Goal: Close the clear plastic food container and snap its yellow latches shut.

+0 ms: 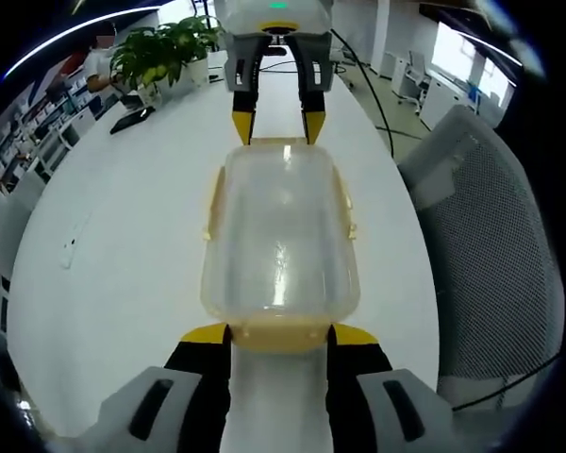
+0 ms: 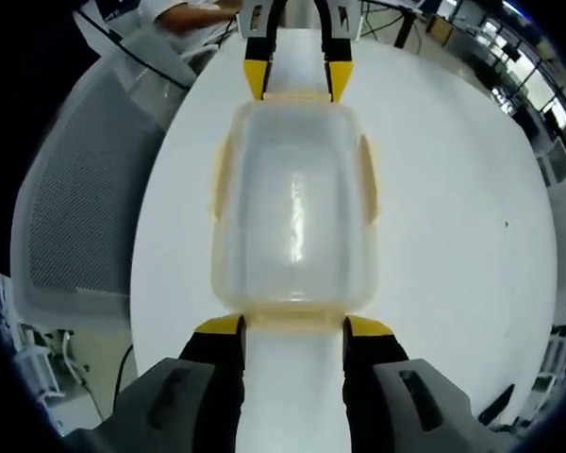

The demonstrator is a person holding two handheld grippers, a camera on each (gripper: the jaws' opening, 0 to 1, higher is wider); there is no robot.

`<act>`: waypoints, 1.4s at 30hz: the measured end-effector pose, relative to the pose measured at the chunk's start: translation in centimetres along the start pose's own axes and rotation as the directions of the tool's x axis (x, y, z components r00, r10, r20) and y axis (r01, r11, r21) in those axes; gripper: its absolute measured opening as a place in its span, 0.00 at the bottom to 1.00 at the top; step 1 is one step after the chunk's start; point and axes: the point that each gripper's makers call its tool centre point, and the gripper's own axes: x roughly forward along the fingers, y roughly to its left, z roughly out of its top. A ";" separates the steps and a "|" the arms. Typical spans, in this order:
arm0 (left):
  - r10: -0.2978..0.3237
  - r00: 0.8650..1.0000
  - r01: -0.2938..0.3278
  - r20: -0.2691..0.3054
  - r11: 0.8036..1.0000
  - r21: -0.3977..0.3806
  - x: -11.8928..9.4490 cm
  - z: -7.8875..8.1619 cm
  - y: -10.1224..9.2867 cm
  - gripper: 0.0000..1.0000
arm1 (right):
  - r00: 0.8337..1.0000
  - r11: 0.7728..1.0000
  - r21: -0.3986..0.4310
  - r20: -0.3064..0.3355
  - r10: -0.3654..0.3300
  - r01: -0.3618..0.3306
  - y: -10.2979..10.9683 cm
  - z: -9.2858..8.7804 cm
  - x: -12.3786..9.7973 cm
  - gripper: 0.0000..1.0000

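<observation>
Container at the middle of the tabletop, one tool at each of its ends.

In the left gripper view the container (image 1: 281, 236) lies at the centre of the frame on the tabletop (image 1: 123, 236); the left tool (image 1: 279, 332) is at its lower end, the right tool (image 1: 278, 121) at its upper end. A potted plant (image 1: 165, 52) stands on the tabletop at the upper left, and a chair (image 1: 495, 255) is at the right, beside the tabletop. In the right gripper view the chair (image 2: 85, 198) is at the left.
</observation>
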 end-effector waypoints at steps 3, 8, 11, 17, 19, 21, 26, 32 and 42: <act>0.006 1.000 -0.006 0.010 1.000 0.000 0.0 0.0 0.0 0.34 | 1.000 1.000 0.002 0.002 -0.005 0.005 0.0 -0.1 0.0 0.37; 0.015 1.000 -0.015 0.021 1.000 -0.008 -0.4 0.2 0.1 0.34 | 1.000 1.000 0.011 0.003 -0.029 0.029 -0.1 -0.5 -0.2 0.37; 0.029 0.999 -0.028 0.027 0.999 -0.027 -0.7 0.3 0.3 0.36 | 0.999 0.999 0.024 0.005 -0.047 0.047 -0.1 -0.8 -0.5 0.38; 0.065 0.997 -0.060 0.039 0.992 -0.108 -1.6 0.1 0.6 0.36 | 0.996 0.990 0.119 0.053 -0.078 0.071 0.1 -0.6 -1.2 0.37; 0.083 0.996 -0.076 0.045 0.987 -0.141 -1.9 0.0 0.8 0.36 | 0.994 0.984 0.161 0.063 -0.085 0.074 0.3 -0.6 -1.5 0.37; 0.096 0.994 -0.085 0.055 0.982 -0.166 -2.2 0.0 0.9 0.35 | 0.993 0.981 0.178 0.074 -0.096 0.082 0.3 -0.6 -1.7 0.37; 0.126 0.990 -0.106 0.069 0.963 -0.248 -2.6 -0.2 0.9 0.35 | 0.986 0.959 0.263 0.101 -0.132 0.102 0.3 -0.6 -2.1 0.35; 0.173 0.981 -0.135 0.087 0.934 -0.329 -2.8 -0.3 0.8 0.35 | 0.973 0.923 0.367 0.145 -0.179 0.115 0.1 -0.3 -2.7 0.34; 0.242 0.962 -0.150 0.127 0.855 -0.497 -2.7 -0.1 0.6 0.32 | 0.947 0.843 0.525 0.196 -0.254 0.118 -0.2 -0.1 -2.7 0.33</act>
